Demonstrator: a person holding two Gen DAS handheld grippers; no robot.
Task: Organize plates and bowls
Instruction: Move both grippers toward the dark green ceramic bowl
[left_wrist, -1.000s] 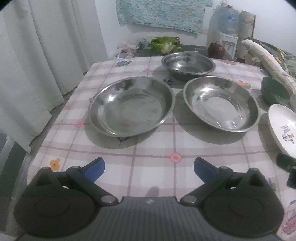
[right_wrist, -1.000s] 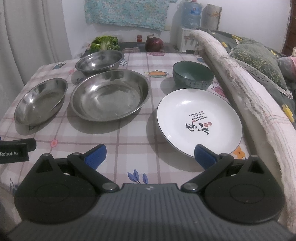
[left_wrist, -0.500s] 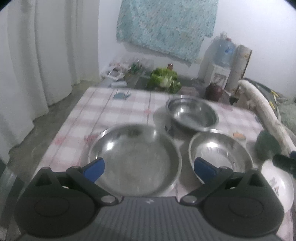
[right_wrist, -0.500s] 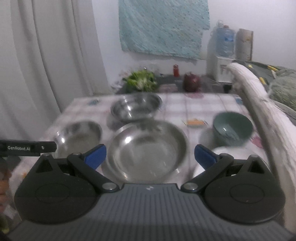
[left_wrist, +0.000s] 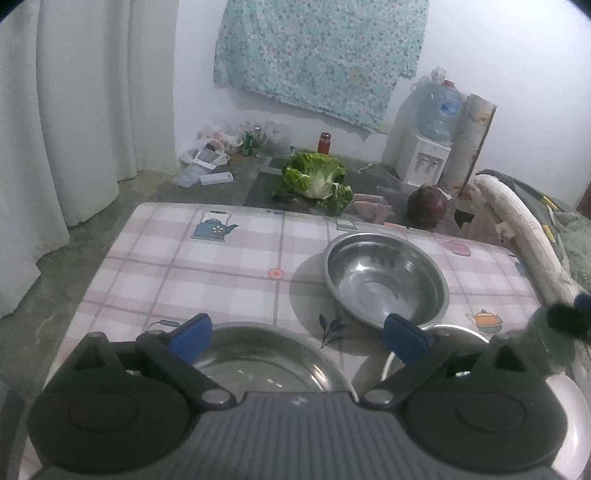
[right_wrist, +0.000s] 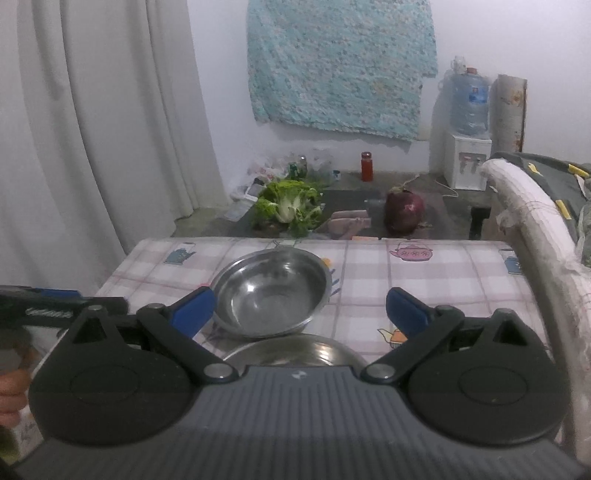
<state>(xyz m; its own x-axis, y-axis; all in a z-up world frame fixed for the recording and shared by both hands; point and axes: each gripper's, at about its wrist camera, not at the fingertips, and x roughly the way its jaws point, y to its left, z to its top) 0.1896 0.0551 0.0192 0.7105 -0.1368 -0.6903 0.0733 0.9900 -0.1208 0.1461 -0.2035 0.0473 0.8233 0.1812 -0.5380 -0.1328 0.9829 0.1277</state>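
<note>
A home room: curtains (right_wrist: 92, 110), water dispenser (right_wrist: 467, 162), checked tablecloth (left_wrist: 221, 266), bedding (right_wrist: 535, 206)

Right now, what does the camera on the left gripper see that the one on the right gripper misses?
Only the left wrist view shows the big steel dish almost whole between the open left gripper, plus a blurred green bowl at its right edge. Only the right wrist view shows the pink teapot print ahead of the open right gripper. Both show the deep steel bowl on the checked tablecloth, the lettuce and the water bottle behind.
</note>
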